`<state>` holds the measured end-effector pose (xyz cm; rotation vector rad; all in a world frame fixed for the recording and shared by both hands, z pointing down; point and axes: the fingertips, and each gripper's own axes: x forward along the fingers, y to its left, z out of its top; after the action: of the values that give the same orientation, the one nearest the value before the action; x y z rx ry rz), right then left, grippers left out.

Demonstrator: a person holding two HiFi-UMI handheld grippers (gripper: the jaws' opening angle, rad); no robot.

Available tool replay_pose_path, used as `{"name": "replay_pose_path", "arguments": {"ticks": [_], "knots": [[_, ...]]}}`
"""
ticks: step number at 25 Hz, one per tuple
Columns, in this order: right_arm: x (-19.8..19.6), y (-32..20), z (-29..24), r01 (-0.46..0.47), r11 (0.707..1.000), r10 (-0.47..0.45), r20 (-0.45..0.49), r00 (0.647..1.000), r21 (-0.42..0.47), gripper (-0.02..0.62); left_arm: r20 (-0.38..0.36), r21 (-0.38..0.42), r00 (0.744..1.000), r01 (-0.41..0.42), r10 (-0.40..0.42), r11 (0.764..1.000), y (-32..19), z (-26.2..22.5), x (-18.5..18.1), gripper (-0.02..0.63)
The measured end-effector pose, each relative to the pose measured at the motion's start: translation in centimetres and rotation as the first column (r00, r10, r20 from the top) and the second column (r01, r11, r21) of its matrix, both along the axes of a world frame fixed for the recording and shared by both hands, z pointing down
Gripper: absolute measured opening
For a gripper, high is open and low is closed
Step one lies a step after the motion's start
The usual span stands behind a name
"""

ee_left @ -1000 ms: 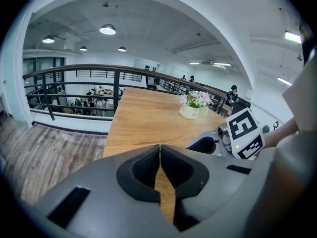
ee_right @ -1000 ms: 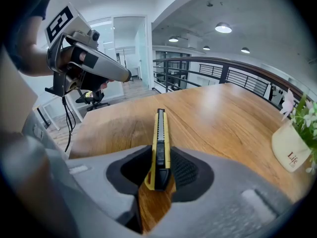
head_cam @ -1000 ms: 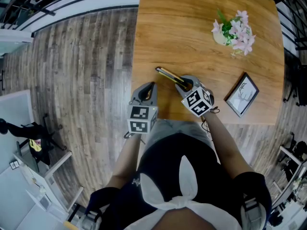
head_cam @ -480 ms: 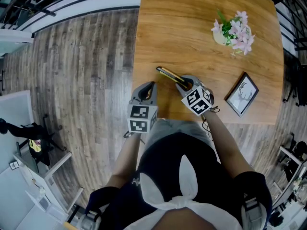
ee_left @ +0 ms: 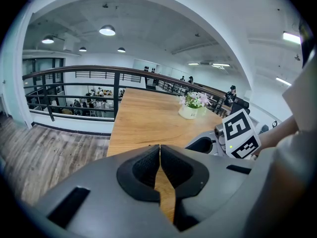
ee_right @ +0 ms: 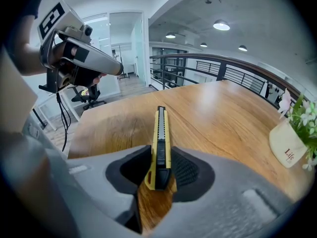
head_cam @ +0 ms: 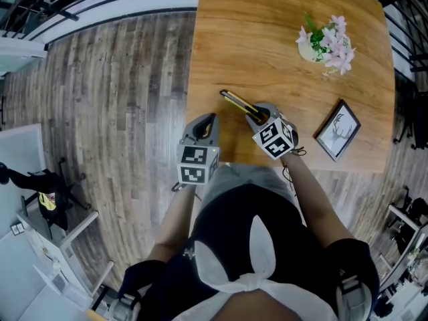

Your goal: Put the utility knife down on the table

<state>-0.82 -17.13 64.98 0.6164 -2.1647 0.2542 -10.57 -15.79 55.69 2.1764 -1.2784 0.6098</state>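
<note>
A yellow and black utility knife lies slanted on the wooden table, its tip toward the far left. Its rear end sits between the pads of my right gripper. In the right gripper view the knife runs straight out from that gripper; the jaws are opening, and both pads still lie against its sides. My left gripper hovers at the table's near left corner. The left gripper view shows this gripper shut on nothing, its pads touching.
A white pot of pink flowers stands at the far right of the table. A framed picture lies near the right front edge. The table's left edge drops to a wood-plank floor. A railing runs beyond the table.
</note>
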Motion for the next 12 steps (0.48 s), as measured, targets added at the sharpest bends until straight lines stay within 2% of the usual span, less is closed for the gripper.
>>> {"name": "replay_pose_path", "arguments": {"ticks": [3,12], "knots": [[0.0,0.1,0.2,-0.002,1.0,0.002,-0.009,1.0,-0.006,0.146,0.001,0.005,1.0,0.007,-0.007,1.0,0.2,-0.2,-0.3,0.022],[0.1,0.0,-1.5,-0.038,0.999,0.038,-0.003,0.999,0.028,0.146,0.006,0.016,1.0,0.012,-0.012,1.0,1.2,-1.3,-0.9,0.023]]}}
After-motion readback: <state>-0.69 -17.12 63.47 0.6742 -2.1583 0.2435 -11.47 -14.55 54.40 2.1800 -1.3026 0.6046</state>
